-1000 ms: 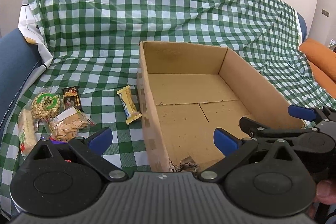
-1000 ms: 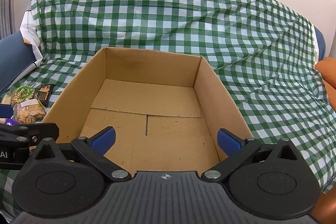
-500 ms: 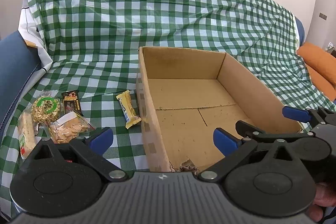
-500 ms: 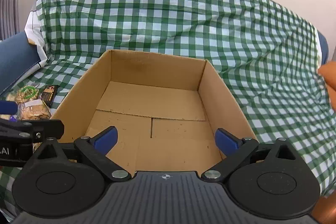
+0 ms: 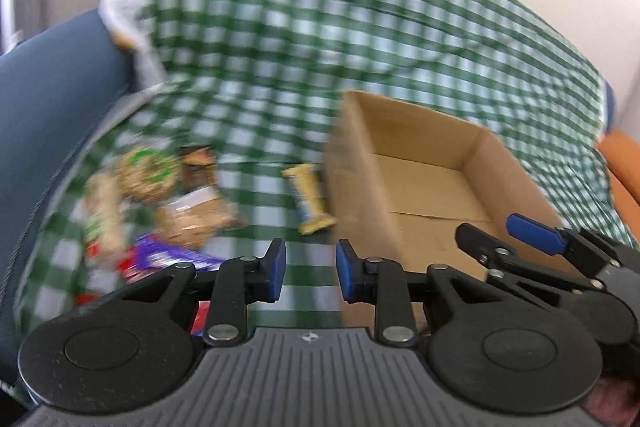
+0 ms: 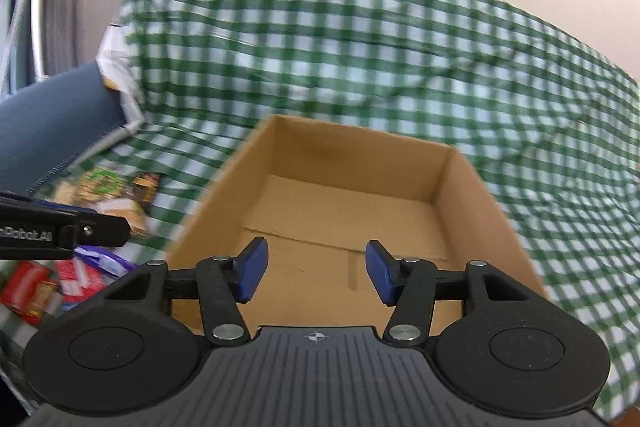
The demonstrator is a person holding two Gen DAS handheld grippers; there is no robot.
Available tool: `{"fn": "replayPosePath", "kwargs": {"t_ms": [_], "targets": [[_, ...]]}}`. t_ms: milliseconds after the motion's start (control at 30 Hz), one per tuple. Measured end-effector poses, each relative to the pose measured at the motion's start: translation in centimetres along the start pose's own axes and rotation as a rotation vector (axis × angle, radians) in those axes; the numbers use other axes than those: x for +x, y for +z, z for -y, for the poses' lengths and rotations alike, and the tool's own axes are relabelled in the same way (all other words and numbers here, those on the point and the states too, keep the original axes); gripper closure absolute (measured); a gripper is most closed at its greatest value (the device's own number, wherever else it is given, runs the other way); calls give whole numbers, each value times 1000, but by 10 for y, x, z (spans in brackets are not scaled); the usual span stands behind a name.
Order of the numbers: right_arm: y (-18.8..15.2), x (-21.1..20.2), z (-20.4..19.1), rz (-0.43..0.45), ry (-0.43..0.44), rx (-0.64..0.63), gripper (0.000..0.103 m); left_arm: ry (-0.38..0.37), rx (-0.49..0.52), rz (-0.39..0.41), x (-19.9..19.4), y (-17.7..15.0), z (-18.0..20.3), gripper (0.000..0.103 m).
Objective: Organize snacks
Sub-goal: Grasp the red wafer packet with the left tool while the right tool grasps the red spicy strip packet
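An open cardboard box (image 5: 420,183) (image 6: 352,195) with nothing in it sits on a green checked cloth. Left of it lie the snacks, blurred: a yellow bar (image 5: 308,203), a round pack with a green ring (image 5: 148,171), a dark bar (image 5: 196,163), a clear bag of crackers (image 5: 196,215), a purple wrapper (image 5: 172,257) and red packs (image 6: 30,291). My left gripper (image 5: 310,269) hangs over the cloth beside the box's left wall, jaws closing, nothing between them. My right gripper (image 6: 316,273) is over the box's near end, jaws closing on nothing.
The checked cloth (image 6: 360,59) covers a sofa with a blue armrest (image 5: 44,99) at the left. An orange cushion (image 5: 620,163) lies at the far right. A white wall rises behind.
Both grippers have narrowed from wide open to a small gap. Both views have swung left, so the box sits further right and more snacks show at the left.
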State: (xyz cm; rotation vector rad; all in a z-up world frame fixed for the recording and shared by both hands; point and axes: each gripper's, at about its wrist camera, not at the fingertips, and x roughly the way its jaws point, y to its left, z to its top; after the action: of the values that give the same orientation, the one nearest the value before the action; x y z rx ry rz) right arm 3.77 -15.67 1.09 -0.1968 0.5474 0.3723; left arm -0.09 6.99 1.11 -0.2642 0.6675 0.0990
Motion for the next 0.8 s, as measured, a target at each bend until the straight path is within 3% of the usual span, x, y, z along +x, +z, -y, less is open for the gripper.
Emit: {"fn": "replayPosePath", "kwargs": {"t_ms": [233, 367, 567, 733, 800], "targets": [[12, 14, -64, 20, 180, -85, 47, 187, -315, -48, -8, 4, -100, 73], [15, 26, -99, 2, 290, -145, 47, 261, -445, -134, -2, -3, -145, 73], [5, 59, -147, -149, 401, -231, 44, 307, -476, -237, 12, -17, -166, 73], [-10, 87, -171, -249, 426, -269, 29, 317, -468, -304, 26, -28, -167, 71], [-18, 98, -175, -288, 427, -273, 26, 343, -447, -317, 31, -31, -162, 62]]}}
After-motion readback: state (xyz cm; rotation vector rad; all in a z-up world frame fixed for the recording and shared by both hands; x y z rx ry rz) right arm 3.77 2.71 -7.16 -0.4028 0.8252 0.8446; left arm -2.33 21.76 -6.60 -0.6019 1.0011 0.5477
